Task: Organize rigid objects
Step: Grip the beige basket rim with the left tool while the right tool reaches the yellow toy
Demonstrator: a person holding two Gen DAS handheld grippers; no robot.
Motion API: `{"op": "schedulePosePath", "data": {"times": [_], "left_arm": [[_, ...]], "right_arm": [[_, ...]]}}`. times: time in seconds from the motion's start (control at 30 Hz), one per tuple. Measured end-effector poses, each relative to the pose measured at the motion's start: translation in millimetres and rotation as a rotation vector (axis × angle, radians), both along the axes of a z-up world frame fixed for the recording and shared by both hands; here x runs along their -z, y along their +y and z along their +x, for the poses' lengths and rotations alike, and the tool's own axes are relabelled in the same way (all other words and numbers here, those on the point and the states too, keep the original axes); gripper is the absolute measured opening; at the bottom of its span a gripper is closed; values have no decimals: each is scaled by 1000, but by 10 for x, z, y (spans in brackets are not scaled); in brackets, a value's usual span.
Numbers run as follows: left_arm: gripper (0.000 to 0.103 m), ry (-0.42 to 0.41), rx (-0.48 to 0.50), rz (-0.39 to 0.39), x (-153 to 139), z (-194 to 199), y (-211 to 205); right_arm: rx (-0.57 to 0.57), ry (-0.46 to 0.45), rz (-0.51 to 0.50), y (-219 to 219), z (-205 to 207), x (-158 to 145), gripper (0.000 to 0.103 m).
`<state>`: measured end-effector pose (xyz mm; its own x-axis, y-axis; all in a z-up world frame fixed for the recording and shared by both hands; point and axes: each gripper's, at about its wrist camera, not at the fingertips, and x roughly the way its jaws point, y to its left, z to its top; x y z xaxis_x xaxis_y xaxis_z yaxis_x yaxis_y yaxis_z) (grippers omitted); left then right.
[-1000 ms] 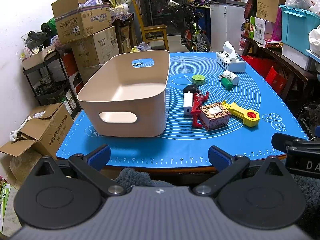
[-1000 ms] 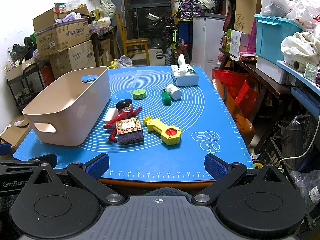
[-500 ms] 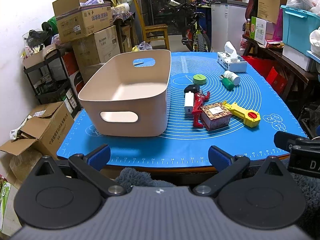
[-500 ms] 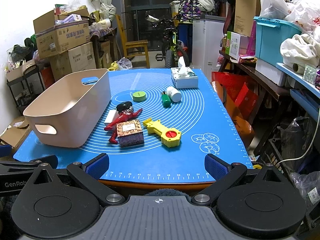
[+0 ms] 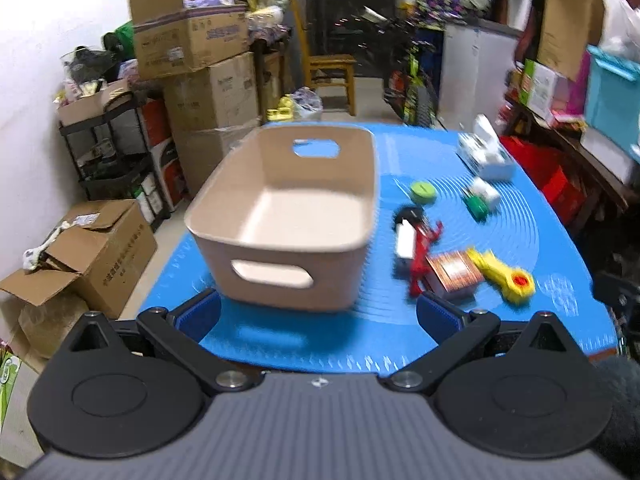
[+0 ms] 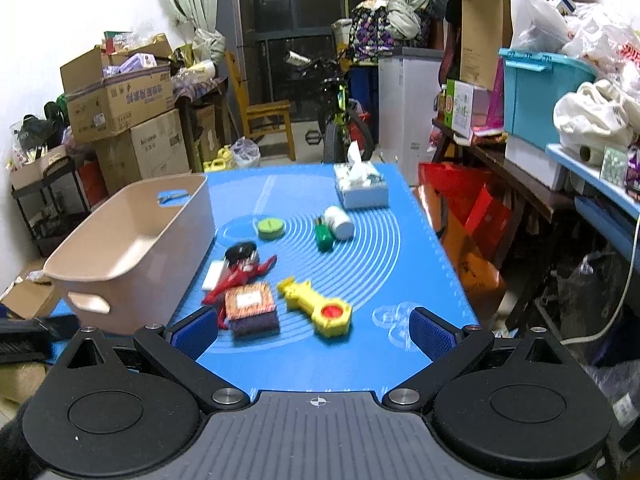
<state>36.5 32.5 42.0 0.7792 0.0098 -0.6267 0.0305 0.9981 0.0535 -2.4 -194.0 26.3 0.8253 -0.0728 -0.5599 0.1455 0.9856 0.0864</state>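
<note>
An empty beige bin (image 5: 288,216) (image 6: 136,240) stands on the left of the blue mat (image 5: 520,224). To its right lie a red figure (image 6: 240,276), a patterned box (image 6: 250,308), a yellow toy (image 6: 320,308), a white block (image 6: 212,274), a black object (image 6: 240,251), a green disc (image 6: 270,227), a green bottle (image 6: 323,237) and a white jar (image 6: 339,218). My left gripper (image 5: 318,314) is open and empty just before the bin's near wall. My right gripper (image 6: 312,332) is open and empty over the mat's near edge, close to the box and yellow toy.
A tissue box (image 6: 360,186) stands at the mat's far right. Cardboard boxes (image 5: 200,68) and a shelf (image 5: 116,152) stand left of the table. A bench with a teal tub (image 6: 540,96) runs along the right. A chair (image 6: 268,120) and a bicycle (image 6: 344,120) are behind.
Both grippers have moved forward over the table's near edge and risen a little; the bin and the toys now appear closer. Both stay open and empty.
</note>
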Motion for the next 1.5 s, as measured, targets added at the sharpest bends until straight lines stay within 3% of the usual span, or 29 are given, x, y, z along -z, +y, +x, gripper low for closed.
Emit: {"op": "schedulePosePath", "data": {"times": [0.3, 0.63, 0.73, 1.13, 1.4, 1.43, 1.47, 1.5], "left_arm": [[103, -24, -84, 10, -316, 482, 307], [103, -35, -145, 14, -388, 1006, 641], [103, -24, -161, 18, -325, 1183, 724], [103, 166, -97, 38, 279, 1789, 982], [101, 254, -89, -7, 538, 1948, 1145], [98, 265, -89, -12, 549, 1956, 1146], [86, 272, -94, -16, 548, 1958, 1164], [84, 281, -98, -19, 543, 1978, 1189]], "right_arm": [[3, 9, -16, -242, 484, -73, 101], [-12, 77, -31, -288, 1051, 176, 101], [-14, 105, -41, -269, 1203, 271, 101], [-33, 271, -42, -274, 1768, 776, 101], [-12, 379, -36, -337, 1863, 1168, 101], [-14, 383, -34, -341, 1865, 1196, 101], [-18, 387, -33, -341, 1868, 1218, 101], [-21, 388, -37, -342, 1880, 1239, 101]]}}
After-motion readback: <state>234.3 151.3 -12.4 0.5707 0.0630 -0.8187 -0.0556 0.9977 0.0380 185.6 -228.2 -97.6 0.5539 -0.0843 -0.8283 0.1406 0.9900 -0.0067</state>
